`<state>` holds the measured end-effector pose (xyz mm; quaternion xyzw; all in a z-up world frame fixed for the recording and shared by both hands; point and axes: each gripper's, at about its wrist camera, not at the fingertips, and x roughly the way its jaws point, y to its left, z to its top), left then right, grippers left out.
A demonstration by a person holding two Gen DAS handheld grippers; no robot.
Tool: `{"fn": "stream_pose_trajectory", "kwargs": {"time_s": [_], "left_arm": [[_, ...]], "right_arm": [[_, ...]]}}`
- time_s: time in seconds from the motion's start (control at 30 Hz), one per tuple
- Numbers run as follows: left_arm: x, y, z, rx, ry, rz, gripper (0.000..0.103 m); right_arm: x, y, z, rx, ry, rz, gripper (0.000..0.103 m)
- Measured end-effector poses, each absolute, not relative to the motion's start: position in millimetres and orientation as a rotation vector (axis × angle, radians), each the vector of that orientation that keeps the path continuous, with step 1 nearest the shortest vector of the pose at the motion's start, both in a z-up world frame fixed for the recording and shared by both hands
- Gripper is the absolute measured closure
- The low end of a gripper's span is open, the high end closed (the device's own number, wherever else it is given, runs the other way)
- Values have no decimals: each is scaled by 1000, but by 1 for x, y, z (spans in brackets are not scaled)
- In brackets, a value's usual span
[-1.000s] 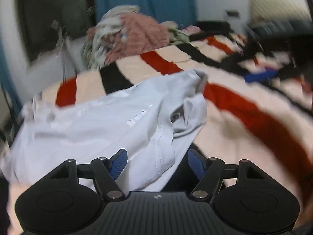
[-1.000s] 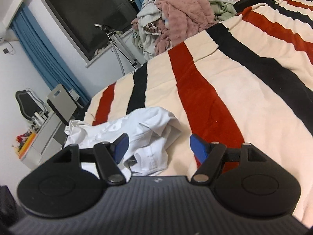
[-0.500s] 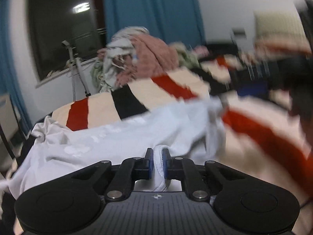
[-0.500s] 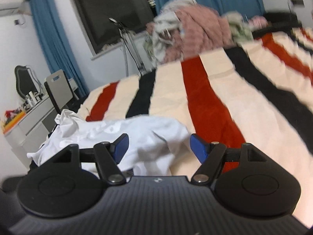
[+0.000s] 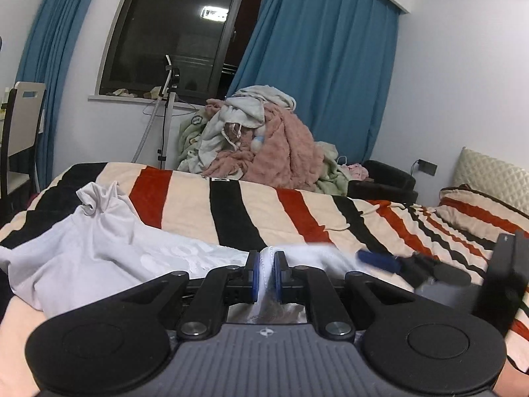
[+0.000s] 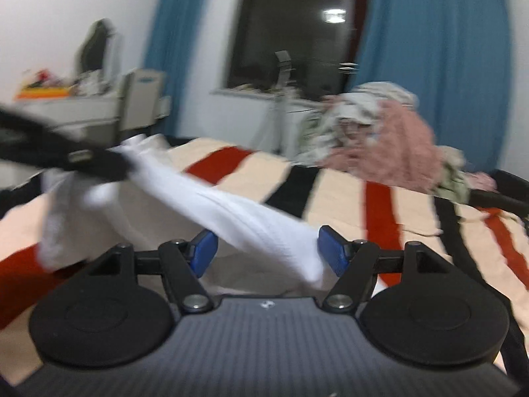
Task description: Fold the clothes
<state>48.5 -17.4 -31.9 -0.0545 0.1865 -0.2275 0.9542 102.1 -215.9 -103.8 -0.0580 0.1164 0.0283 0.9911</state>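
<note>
A white garment lies rumpled on the striped bed. My left gripper is shut on a folded edge of it, which sticks up between the blue pads. In the right wrist view the same garment stretches as a taut band from the left gripper at the left down to my right gripper. The right gripper is open, with the cloth's end lying between its blue pads. The right gripper also shows blurred at the right of the left wrist view.
The bed has a cream, red and black striped blanket. A pile of pink and grey clothes sits at its far side. A stand is by the window, a chair and desk at left, a pillow at right.
My left gripper closed on the white garment's edge and lifted it. My right gripper moved in under the stretched cloth and stays open. Both cameras tilted up toward the window.
</note>
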Motion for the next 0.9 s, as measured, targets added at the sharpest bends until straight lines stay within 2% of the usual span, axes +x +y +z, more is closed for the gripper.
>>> {"fn": "stream_pose_trajectory", "kwargs": {"time_s": [0.33,0.57,0.8,0.9], "left_arm": [[26,-41,-37,-36,331,-510,94],[20,-21,-24,-145,266,-484,94],[7,-20,-17,-158,231,-528,94],[1,-19,-14,-168,211,-551,94]], "right_arm": [[81,-286,-70,203,122,-23,33],[103,-307,-90,263,396,-88,33],[54,-322,-60,262,292,-121,32],[37,-321,-48,208,197,-152,25]]}}
